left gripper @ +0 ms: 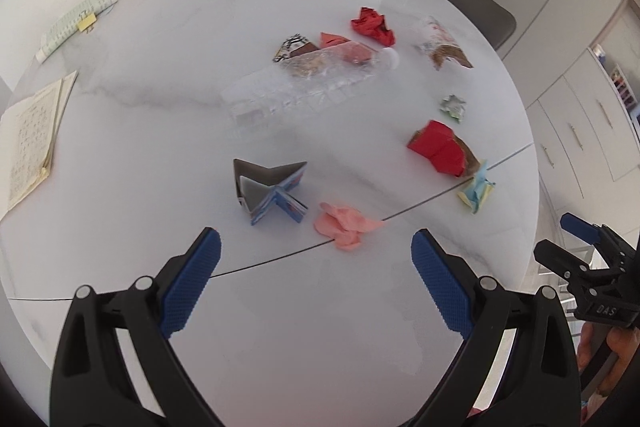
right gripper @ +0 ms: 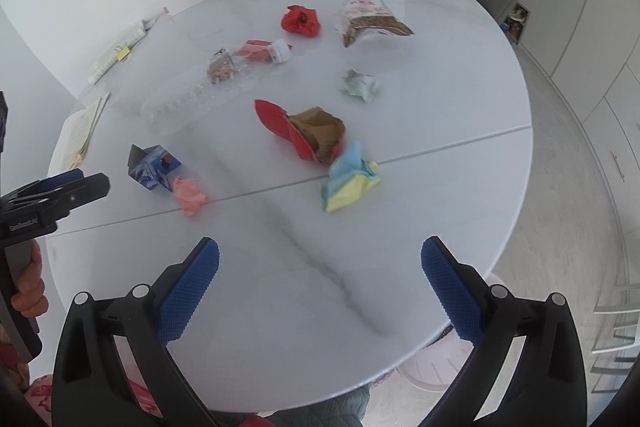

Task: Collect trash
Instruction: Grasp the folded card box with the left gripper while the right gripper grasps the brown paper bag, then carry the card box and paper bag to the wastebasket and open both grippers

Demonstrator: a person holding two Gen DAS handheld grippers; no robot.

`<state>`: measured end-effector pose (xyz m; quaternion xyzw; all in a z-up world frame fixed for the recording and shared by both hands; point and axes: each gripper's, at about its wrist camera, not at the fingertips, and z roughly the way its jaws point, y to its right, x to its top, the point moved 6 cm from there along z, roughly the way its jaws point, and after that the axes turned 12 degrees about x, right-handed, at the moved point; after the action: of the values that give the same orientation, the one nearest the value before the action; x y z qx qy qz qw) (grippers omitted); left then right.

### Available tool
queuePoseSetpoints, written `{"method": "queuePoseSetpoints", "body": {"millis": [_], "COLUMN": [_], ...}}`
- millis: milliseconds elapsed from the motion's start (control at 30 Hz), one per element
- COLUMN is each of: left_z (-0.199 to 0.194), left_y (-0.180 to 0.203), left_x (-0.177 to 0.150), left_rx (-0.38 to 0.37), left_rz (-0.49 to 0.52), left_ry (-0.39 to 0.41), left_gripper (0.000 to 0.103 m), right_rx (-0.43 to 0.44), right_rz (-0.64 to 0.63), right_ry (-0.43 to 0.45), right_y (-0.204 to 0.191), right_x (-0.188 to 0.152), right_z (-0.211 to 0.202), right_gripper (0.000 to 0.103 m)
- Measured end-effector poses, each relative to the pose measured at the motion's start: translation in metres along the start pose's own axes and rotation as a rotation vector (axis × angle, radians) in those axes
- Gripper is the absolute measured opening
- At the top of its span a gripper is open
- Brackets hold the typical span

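In the left wrist view, the left gripper (left gripper: pixel 316 255) is hovering low over the near part of the white marble table (left gripper: pixel 160 131) with its blue pads spread wide and nothing between them. The pink crumpled paper (left gripper: pixel 344 227) is lying just ahead of them, on the table's seam, and a blue folded carton (left gripper: pixel 272 193) is standing just beside it. Farther back a clear plastic bottle (left gripper: pixel 308 83) is lying on its side, with a red wad (left gripper: pixel 372 26) and a snack bag (left gripper: pixel 442 45) beyond it. In the right wrist view, the right gripper (right gripper: pixel 320 263) is likewise hanging wide and empty over the bare near table, and the blue and yellow paper wad (right gripper: pixel 350 179) is resting ahead of it, touching a red and brown wrapper (right gripper: pixel 308 131); a small green wad (right gripper: pixel 360 86) is sitting apart behind. What may be a pale bin (right gripper: pixel 432 367) is showing under the table edge, though the view there is too blurred to be sure. The first pick is probably pending: the left gripper should be coming straight down around the pink paper, keeping clear of the carton, and closing gently so the soft paper bunches rather than slides away.
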<state>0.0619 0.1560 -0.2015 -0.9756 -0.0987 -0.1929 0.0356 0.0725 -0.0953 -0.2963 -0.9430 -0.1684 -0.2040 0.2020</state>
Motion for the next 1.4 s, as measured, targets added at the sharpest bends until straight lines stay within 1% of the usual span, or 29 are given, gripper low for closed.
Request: {"method": "queuePoseSetpoints", "body": {"millis": [133,400,600,633,700,767,833,967,1067,1100,1167,1267,1333,1400], "left_z": [0.023,0.079,0.101,0.102,0.106,0.109,0.110,0.110,0.109,0.108,0.105,0.099,0.095,0.088], "left_y": [-0.005,-0.002,-0.002,-0.001,0.000,0.001,0.001,-0.001,-0.005,-0.006,-0.008,-0.011,-0.013,-0.014], "left_x": [0.008,0.018,0.026,0.027,0.027,0.027,0.026,0.028,0.030,0.032,0.034,0.038,0.040,0.042], "left_rx": [0.015,0.057,0.079,0.085,0.087,0.097,0.102,0.095,0.087,0.087,0.085,0.079,0.075,0.072], "left_rz": [-0.031,-0.067,-0.077,-0.071,-0.061,-0.048,-0.032,-0.028,-0.036,-0.039,-0.045,-0.057,-0.062,-0.063], "left_ry": [-0.034,-0.133,-0.151,-0.150,-0.156,-0.160,-0.161,-0.157,-0.153,-0.150,-0.144,-0.137,-0.130,-0.118], "left_gripper": [0.092,0.092,0.091,0.086,0.079,0.061,0.052,0.043,0.041,0.041,0.040,0.040,0.040,0.040], "right_rx": [0.005,0.006,0.014,0.014,0.015,0.014,0.013,0.009,0.007,0.013,0.040,0.071,0.086,0.100], "right_rz": [-0.021,-0.047,-0.059,-0.063,-0.077,-0.093,-0.110,-0.153,-0.191,-0.200,-0.204,-0.194,-0.191,-0.193], "right_ry": [-0.014,-0.067,-0.111,-0.120,-0.139,-0.156,-0.171,-0.201,-0.205,-0.208,-0.229,-0.249,-0.244,-0.238], "right_y": [-0.004,0.008,0.017,0.017,0.019,0.019,0.018,0.017,0.014,0.014,0.012,0.011,0.010,0.007], "right_x": [0.012,0.037,0.055,0.057,0.063,0.067,0.071,0.078,0.082,0.083,0.084,0.084,0.086,0.088], "right_z": [0.010,0.038,0.067,0.072,0.084,0.095,0.105,0.124,0.133,0.135,0.140,0.145,0.144,0.143], "right_gripper": [0.100,0.100,0.100,0.100,0.100,0.100,0.100,0.100,0.100,0.097,0.078,0.057,0.054,0.053]}}
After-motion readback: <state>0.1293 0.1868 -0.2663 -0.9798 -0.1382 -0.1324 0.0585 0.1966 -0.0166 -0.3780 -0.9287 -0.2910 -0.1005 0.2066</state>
